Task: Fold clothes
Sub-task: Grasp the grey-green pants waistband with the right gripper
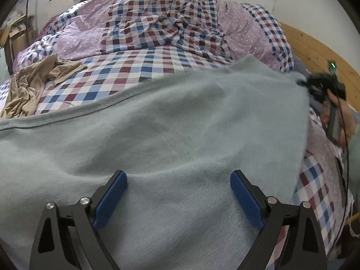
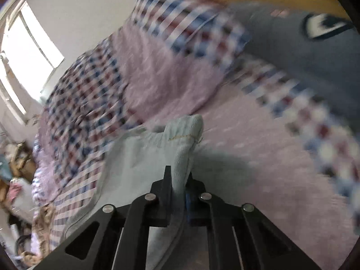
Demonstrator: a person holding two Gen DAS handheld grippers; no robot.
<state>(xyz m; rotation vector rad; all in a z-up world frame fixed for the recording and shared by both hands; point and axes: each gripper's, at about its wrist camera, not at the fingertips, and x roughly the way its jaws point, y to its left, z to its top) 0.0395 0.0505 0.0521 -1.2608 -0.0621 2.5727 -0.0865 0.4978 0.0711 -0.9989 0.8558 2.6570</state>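
Folding step in hand: one corner of the pale blue-green garment [image 1: 171, 135] is pinched and lifted by the right tool [image 2: 180, 180], whose jaws are closed narrow on a bunched hem corner. The rest of the cloth lies spread over the checked bed [image 1: 135, 67], filling the lower half of the left wrist view. The left tool [image 1: 178, 180] hangs just above the cloth with its blue pads [image 1: 112, 198] wide apart and nothing between them. In that view the right tool appears at about 3 o'clock, at the garment's far edge, held by a hand [image 1: 337, 121].

Judged next move: the pinched corner needs carrying across the spread cloth toward the opposite edge, while the left tool either closes on a matching corner or steadies the cloth. Motion blur in the right wrist view hides finer detail.

Count: two tools; one blue-green garment; one tan garment [image 1: 33, 85], crumpled at 9 o'clock, well apart; one rumpled checked quilt [image 1: 157, 22] at 12 o'clock.
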